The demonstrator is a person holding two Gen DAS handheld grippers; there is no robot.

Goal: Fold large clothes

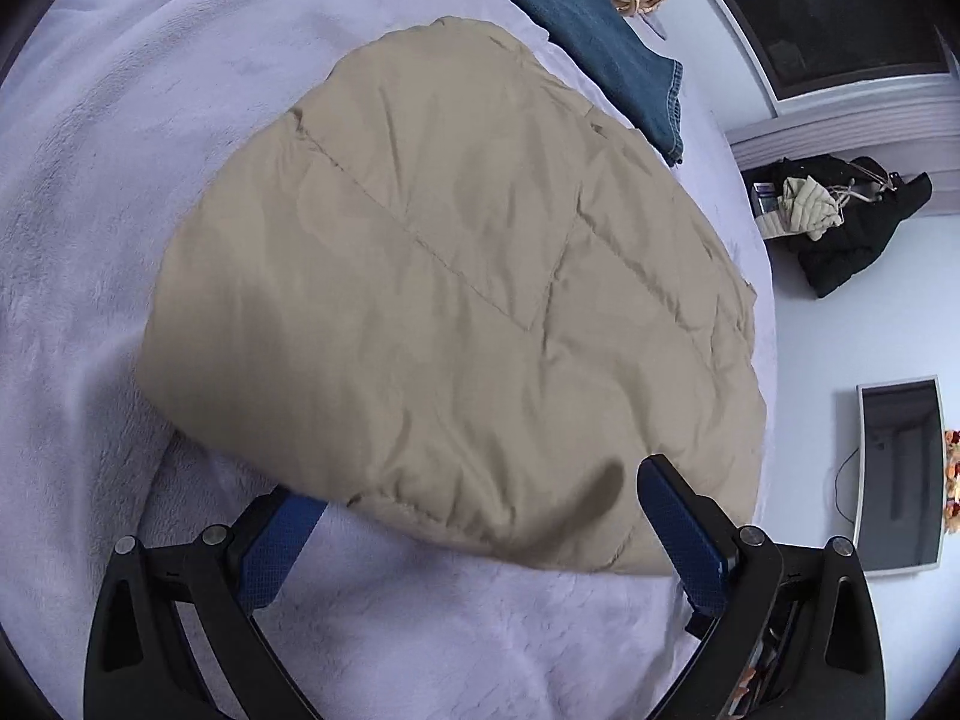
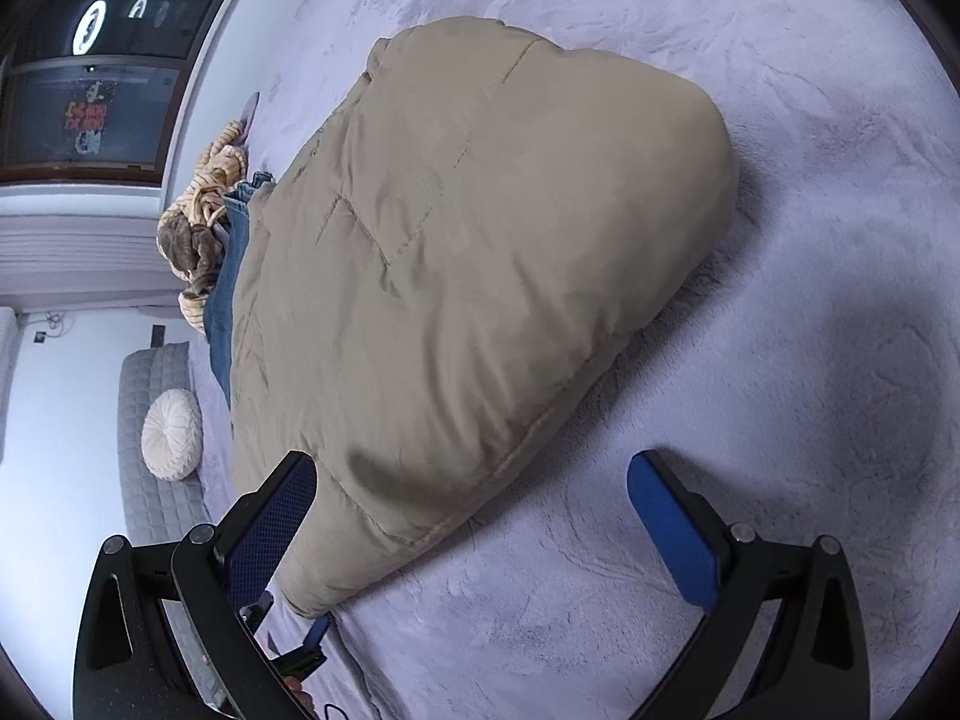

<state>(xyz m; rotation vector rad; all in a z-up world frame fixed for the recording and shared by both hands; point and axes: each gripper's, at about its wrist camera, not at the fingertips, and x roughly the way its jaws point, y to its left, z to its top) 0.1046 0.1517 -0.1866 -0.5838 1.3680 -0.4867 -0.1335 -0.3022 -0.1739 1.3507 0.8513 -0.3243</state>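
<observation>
Blue-padded fingers of the left gripper (image 1: 474, 516) spread wide at the frame's bottom, gripping nothing; the right gripper (image 2: 474, 510) gapes equally empty. Between them, mid-frame, a folded tan jacket (image 1: 444, 300) lies on the lavender blanket (image 1: 90, 180), jeans (image 1: 600, 18) beyond.

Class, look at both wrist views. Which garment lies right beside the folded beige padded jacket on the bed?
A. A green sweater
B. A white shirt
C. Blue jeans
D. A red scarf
C: blue jeans lie along the far edge of the beige padded jacket on the lilac blanket, seen in both views.
</observation>
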